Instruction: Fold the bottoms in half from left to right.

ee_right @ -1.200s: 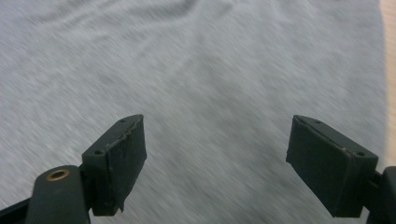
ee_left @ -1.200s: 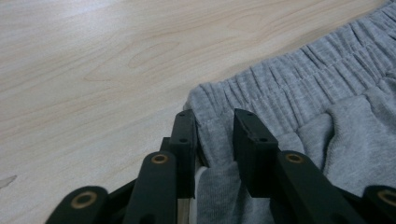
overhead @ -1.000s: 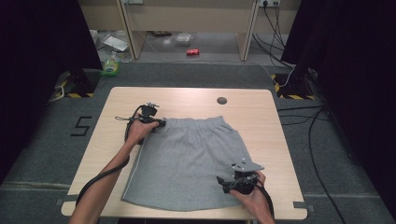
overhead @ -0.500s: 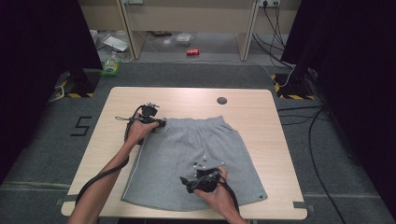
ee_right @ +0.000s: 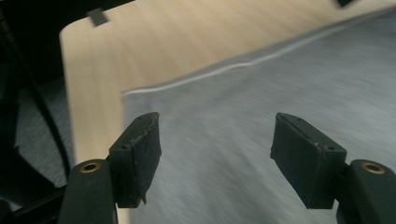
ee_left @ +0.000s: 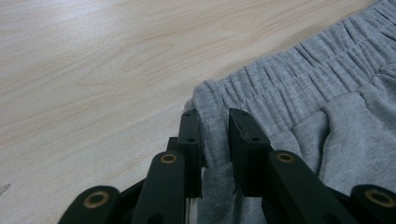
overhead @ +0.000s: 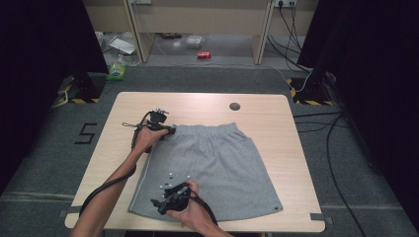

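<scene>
Grey shorts (overhead: 217,163) lie flat on the wooden table (overhead: 291,148), waistband at the far side. My left gripper (overhead: 170,131) is at the waistband's far-left corner; in the left gripper view it (ee_left: 215,135) is shut on that gathered corner of the shorts (ee_left: 327,88). My right gripper (overhead: 157,202) hovers over the near-left part of the shorts, pointing left. In the right gripper view it (ee_right: 224,154) is open above the blurred grey fabric (ee_right: 289,79), near the white-edged side seam. Its jaws have just been closing a little, with nothing pinched between them.
A dark round disc (overhead: 234,106) sits near the table's far edge. A bare strip of table (ee_right: 140,46) runs left of the shorts, with the table's edge close by. A red can (overhead: 203,55) and a green bottle (overhead: 117,70) lie on the floor beyond, cables (overhead: 316,123) at the right.
My right gripper has swept left along the near hem, from the near-right corner of the shorts to their near-left part. The left gripper has kept its hold on the waistband corner.
</scene>
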Demonstrator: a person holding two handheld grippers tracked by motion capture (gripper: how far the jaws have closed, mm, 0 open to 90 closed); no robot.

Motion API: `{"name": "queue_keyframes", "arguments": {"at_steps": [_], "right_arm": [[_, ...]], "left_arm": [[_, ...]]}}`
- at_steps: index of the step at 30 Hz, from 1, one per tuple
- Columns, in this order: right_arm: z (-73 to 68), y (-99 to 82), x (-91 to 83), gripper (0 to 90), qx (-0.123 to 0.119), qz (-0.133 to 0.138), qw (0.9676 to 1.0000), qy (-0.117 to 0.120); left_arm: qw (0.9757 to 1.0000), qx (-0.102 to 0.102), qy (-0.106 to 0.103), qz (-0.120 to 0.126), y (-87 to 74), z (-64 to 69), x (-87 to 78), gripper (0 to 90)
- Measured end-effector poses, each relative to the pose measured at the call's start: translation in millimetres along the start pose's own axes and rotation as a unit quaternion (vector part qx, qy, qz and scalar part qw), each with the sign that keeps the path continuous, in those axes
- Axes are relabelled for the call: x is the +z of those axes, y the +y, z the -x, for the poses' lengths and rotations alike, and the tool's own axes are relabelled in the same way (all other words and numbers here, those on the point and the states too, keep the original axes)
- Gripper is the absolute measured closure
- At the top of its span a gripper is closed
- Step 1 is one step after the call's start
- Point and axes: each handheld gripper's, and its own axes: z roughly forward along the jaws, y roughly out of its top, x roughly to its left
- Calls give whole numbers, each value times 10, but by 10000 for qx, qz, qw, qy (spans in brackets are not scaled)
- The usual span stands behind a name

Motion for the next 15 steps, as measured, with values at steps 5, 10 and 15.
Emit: {"name": "queue_keyframes", "arguments": {"at_steps": [5,10,15], "right_arm": [[-174,69,189,366,-219,-134,9995,182],[-392,139,416,387,-368,-313,9980,416],[-486,161,547,406,-447,-499,9969,409]], "left_arm": [[10000,17,19,11,-5,4,-1,749],[10000,20,1,31,-10,0,-1,749],[10000,25,7,40,-13,3,-1,748]]}}
